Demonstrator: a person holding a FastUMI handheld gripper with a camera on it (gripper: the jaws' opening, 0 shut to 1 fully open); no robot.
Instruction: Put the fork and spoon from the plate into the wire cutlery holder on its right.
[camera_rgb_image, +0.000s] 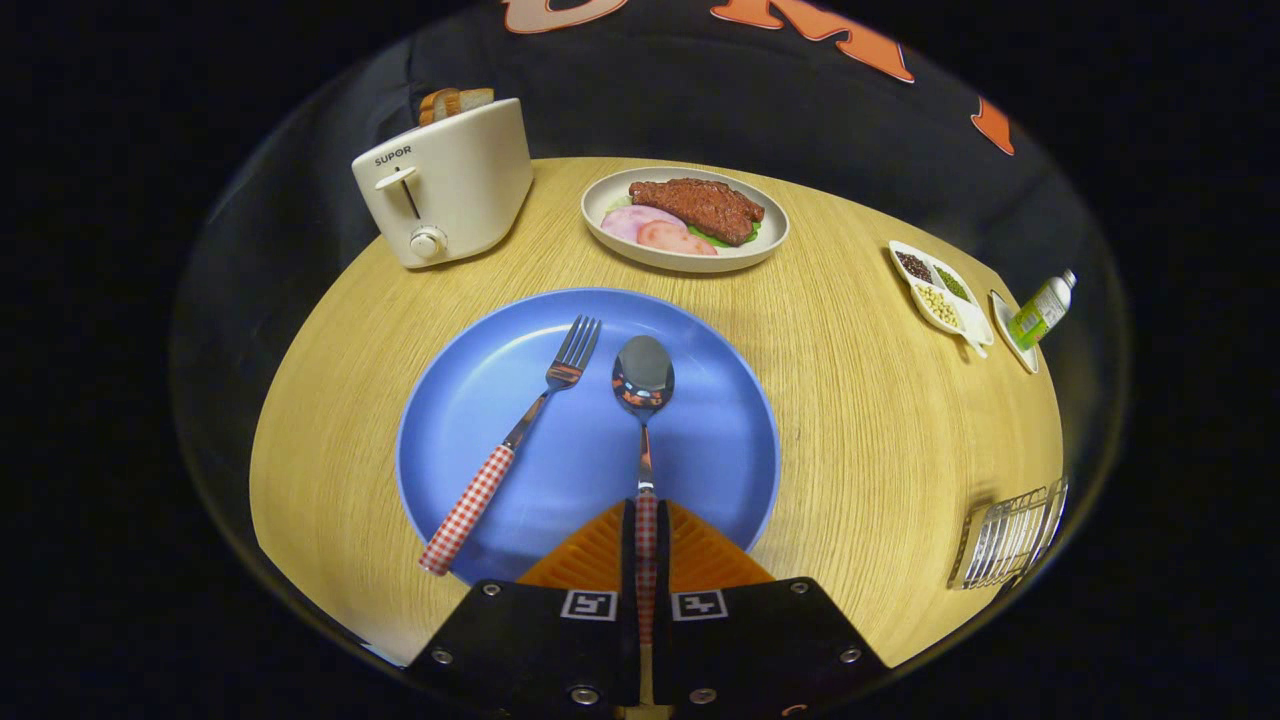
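Observation:
A blue plate (700, 450) lies on the wooden table just ahead of my fingers. On it a fork (520, 435) with a red-checked handle lies to the left, tines pointing away. A spoon (643, 400) with the same checked handle lies beside it, bowl pointing away. My gripper (646, 540) is shut on the spoon's handle, with both fingers pressed against its sides over the plate's near rim. The wire cutlery holder (1010, 535) stands to the right of the plate, near the table's edge.
A cream toaster (445, 185) with bread slices stands beyond the plate on the left. A dish of meat (685, 220) sits behind the plate. Far right are a divided dish of beans (940, 290) and a small green bottle (1040, 310).

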